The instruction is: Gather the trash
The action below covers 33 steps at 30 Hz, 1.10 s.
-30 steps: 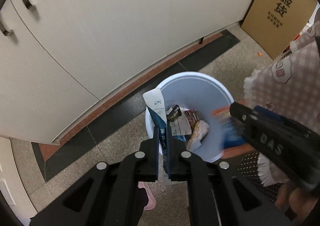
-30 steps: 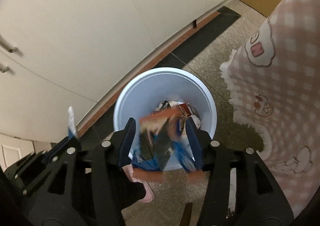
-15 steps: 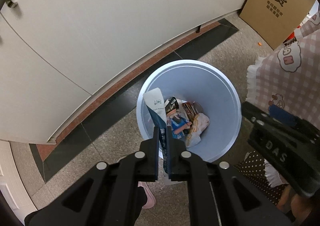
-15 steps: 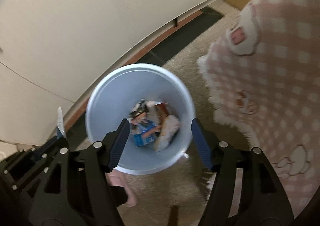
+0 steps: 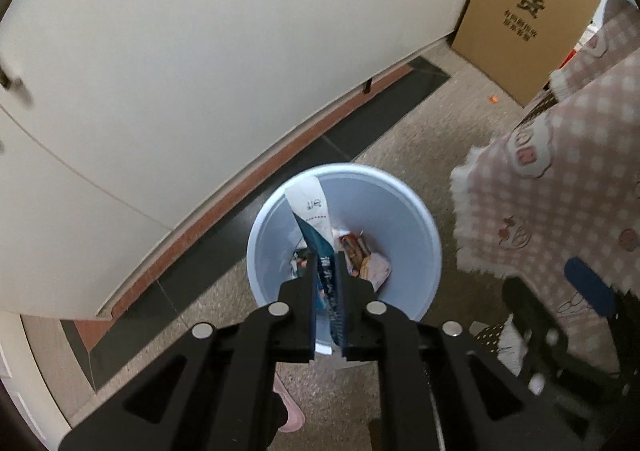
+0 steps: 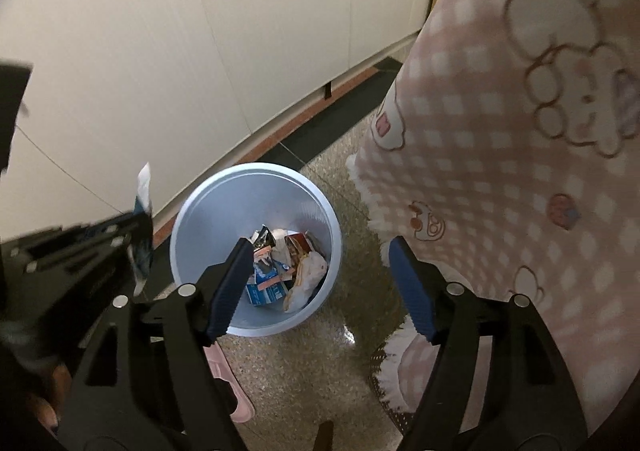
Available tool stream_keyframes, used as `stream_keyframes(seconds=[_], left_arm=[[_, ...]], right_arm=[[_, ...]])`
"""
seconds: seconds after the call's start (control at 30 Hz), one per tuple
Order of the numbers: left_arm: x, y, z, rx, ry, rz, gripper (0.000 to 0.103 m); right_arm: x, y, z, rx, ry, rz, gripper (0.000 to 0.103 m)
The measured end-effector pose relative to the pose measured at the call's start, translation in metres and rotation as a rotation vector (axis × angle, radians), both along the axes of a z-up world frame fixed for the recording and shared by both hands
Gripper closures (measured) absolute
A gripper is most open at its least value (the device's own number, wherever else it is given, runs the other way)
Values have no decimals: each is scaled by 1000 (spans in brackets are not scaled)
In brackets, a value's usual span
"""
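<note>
bin (image 6: pixel 256 175) before cabinets (image 6: pixel 160 31), wrappers (image 6: pixel 280 267) in it, blanket (image 6: pixel 520 155) right, cardboard box (image 5: pixel 528 11) behind

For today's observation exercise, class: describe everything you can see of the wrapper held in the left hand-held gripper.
The wrapper is a flat, thin packet, glossy like plastic film: dark teal-blue with pale lettering low down, white with small print at its upper end. It stands on edge between the jaws of the left hand-held gripper, which are starting to open with it still between them. Its white end pokes out beyond the fingertips, over the open bin. Its lower edge hangs down between the fingers. Nothing else touches it.
</note>
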<state>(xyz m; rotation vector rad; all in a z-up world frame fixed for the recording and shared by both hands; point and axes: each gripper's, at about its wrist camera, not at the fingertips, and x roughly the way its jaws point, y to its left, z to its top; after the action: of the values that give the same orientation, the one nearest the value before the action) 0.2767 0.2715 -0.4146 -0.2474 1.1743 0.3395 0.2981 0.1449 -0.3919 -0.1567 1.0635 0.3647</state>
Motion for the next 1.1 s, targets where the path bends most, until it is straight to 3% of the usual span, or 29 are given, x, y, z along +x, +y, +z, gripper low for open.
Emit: stream_keyframes(seconds=[0.07,0.1,0.13,0.43,0.7,0.83,1.1], left_arm=[[2,-1,12,11,-22,-13,78],[2,-2,17,21,-32,-17,61],[1,-3,26,35,-53,-21,54],[-23,-6,83,113,-142,-56,30],[-66,-20,141,218,-198,-84,25],[-96,-25,183,216,-264,-62,25],[-154,-58,287,195,-486,-84,18]], right_arm=[[-5,0,9,0,-18,9,33],[-7,0,12,0,-26,13,33],[-10,-1,14,0,-32,16,33],[-38,-8,59,39,-92,40,33],[-76,-10,117,69,-191,75,31],[-102,-16,159,106,-248,88,29],[-159,-66,249,182,-387,27,22]])
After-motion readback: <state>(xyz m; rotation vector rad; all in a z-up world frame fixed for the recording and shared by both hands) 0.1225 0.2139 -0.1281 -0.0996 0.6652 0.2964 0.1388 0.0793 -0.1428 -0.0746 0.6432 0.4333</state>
